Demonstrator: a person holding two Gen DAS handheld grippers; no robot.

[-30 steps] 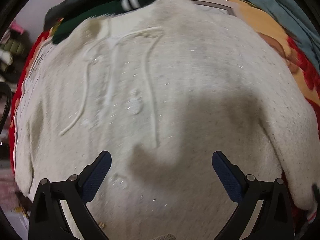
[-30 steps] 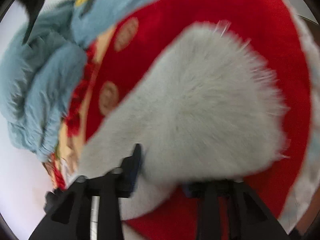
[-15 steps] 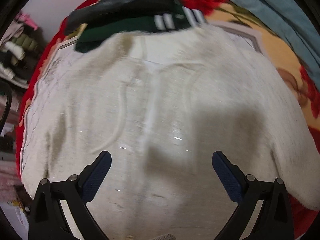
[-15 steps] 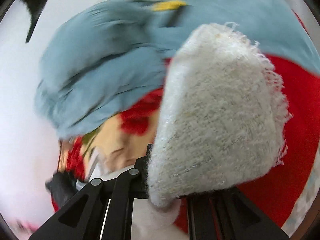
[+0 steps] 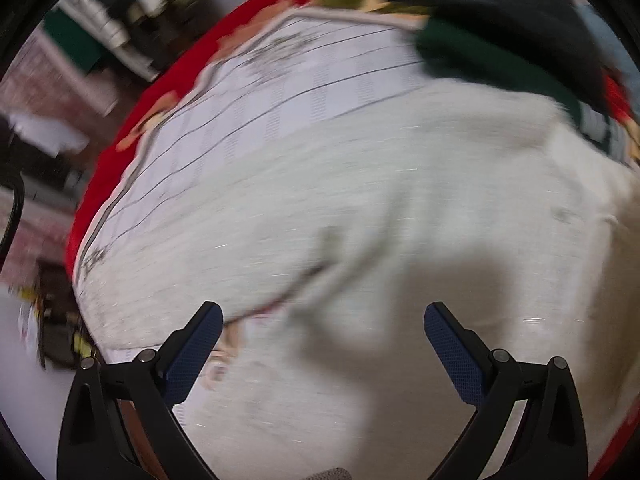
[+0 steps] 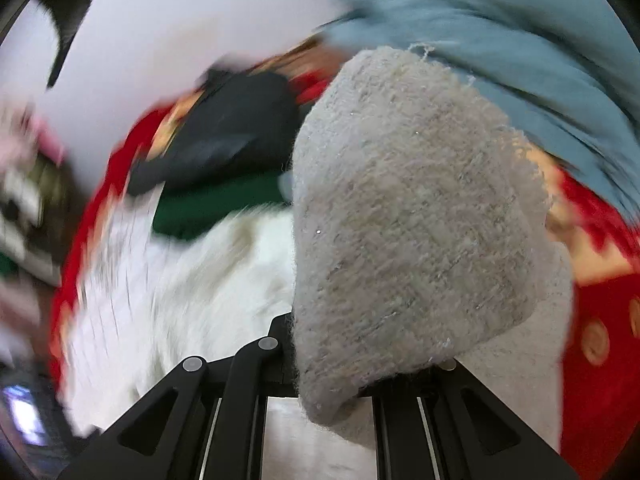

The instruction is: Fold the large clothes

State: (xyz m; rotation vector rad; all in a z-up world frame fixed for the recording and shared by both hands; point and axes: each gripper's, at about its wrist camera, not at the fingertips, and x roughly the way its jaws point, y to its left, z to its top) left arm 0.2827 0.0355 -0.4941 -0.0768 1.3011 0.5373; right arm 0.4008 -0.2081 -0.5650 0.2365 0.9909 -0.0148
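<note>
Right gripper (image 6: pixel 320 360) is clamped on a fluffy end of the cream fleece garment (image 5: pixel 400 240), most likely a sleeve cuff (image 6: pixel 408 216), though blur makes that uncertain. The cuff stands lifted in front of the camera while the garment's body lies spread across the middle of the bed, over a striped white sheet (image 5: pixel 304 64) and a red patterned blanket (image 5: pixel 104 168).

Left gripper (image 5: pixel 320 332) hangs over the garment near the bed's edge with its blue pads (image 5: pixel 192 352) wide apart and nothing between them.

To fold well, the right hand should carry the cuff across the body and lay it flat before letting go, while the left pins the fold line.

Dark green and black clothes (image 5: pixel 500 44) lie at the bed's far side, beside a blue quilt (image 6: pixel 500 40); the sleeve should land short of them.
</note>
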